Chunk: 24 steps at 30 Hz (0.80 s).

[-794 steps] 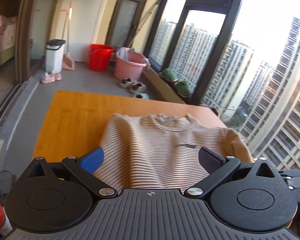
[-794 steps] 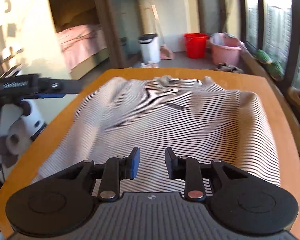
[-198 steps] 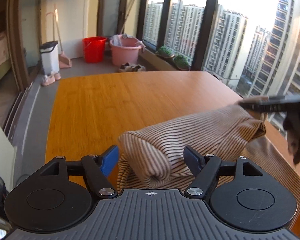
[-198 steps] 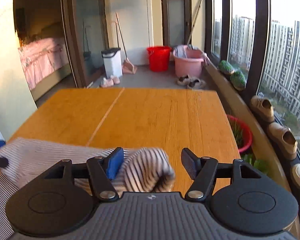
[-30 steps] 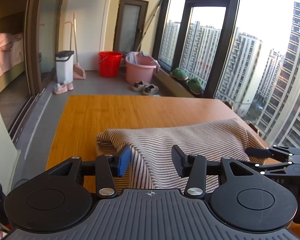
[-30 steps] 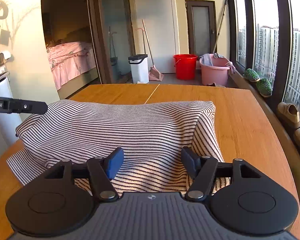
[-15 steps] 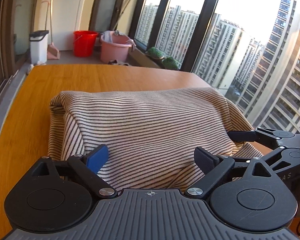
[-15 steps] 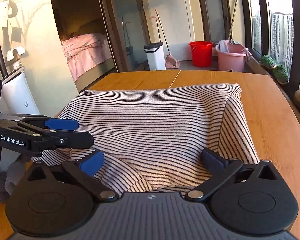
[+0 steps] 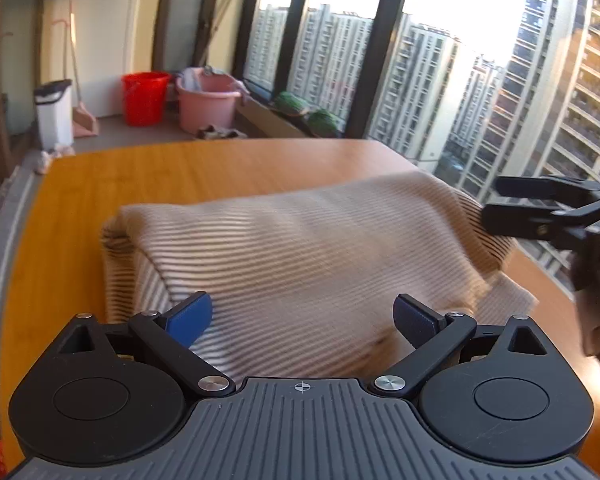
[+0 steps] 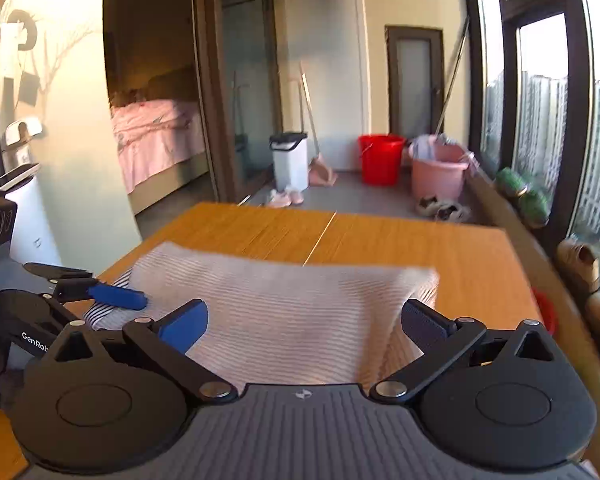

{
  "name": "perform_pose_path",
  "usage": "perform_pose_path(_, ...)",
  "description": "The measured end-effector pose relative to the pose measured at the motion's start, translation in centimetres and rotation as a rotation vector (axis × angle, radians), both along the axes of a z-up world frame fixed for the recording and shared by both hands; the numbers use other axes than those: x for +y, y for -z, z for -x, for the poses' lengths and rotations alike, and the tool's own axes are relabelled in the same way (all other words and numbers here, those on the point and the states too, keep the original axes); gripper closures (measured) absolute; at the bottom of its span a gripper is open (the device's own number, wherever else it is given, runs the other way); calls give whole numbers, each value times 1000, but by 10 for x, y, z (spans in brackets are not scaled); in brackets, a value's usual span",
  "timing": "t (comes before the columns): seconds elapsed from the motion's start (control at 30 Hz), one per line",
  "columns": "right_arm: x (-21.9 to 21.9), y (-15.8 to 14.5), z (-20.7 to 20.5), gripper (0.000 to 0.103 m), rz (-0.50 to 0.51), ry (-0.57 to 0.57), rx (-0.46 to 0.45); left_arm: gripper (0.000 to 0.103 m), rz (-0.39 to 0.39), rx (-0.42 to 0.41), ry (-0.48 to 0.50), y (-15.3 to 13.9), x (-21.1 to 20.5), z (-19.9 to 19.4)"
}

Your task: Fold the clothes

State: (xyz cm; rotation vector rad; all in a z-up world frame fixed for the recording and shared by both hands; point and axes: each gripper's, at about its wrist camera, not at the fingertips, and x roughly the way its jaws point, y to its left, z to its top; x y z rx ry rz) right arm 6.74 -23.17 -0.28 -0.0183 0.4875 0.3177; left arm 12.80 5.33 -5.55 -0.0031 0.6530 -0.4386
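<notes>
A striped shirt [image 9: 300,248] lies folded into a thick bundle on the wooden table [image 9: 160,168]. My left gripper [image 9: 302,308] hovers over the shirt's near edge. Its jaws are opening, and the pads stand wide apart and clear of the cloth. In the right wrist view the same shirt [image 10: 300,308] lies below my right gripper [image 10: 304,314], which is open with nothing pinched. The right gripper [image 9: 500,202] also shows at the shirt's right end in the left wrist view. The left gripper [image 10: 88,284] shows at the shirt's left end in the right wrist view.
The bare table [image 10: 380,240] runs on beyond the shirt. On the balcony floor behind it stand a red bucket [image 10: 380,158], a pink tub [image 10: 438,168] and a white bin [image 10: 290,160]. Windows line the right side. Shoes [image 10: 580,264] sit by the sill.
Both grippers' jaws have spread wide and let the striped cloth drop onto the bundle. The right gripper has lifted away from the shirt, and the left has sunk a little.
</notes>
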Motion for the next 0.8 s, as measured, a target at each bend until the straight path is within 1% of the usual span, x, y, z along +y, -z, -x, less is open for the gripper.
perform_pose_path(0.03,-3,-6,-5,0,16,29,-24,3,-18,-18,-64,-2,5,-6)
perform_pose_path(0.07,-5,-10,-9,0,29,55,-41,3,-7,-28,-99,-5,9,-8)
perform_pose_path(0.1,-7,-11,-14,0,39,68,-55,3,32,-36,-89,-10,12,-6)
perform_pose_path(0.17,-9,-13,-23,0,59,95,-82,3,92,-38,-25,-17,10,3)
perform_pose_path(0.23,-4,-7,-38,1,111,101,-76,3,113,-16,46,-15,0,10)
perform_pose_path(0.27,-2,-4,-45,7,136,103,-72,3,122,-4,82,-14,-5,14)
perform_pose_path(0.3,1,0,-53,18,144,84,-51,3,132,23,105,-9,-11,15)
perform_pose_path(0.37,9,14,-71,26,151,53,18,3,133,73,112,4,-18,14)
perform_pose_path(0.4,12,23,-77,28,169,53,49,3,119,69,117,6,-20,15)
perform_pose_path(0.47,18,41,-90,28,206,53,111,3,89,50,126,10,-22,18)
perform_pose_path(0.57,18,48,-83,28,211,56,127,3,75,54,127,8,-18,12)
perform_pose_path(0.63,13,47,-72,28,189,69,145,3,41,42,119,9,-14,3)
perform_pose_path(0.7,8,47,-58,27,162,86,161,3,29,39,132,7,-12,-9)
perform_pose_path(0.77,0,47,-38,25,93,112,196,3,-4,31,126,6,-16,-18)
perform_pose_path(0.8,-4,47,-28,25,41,123,228,3,-22,27,122,5,-18,-23)
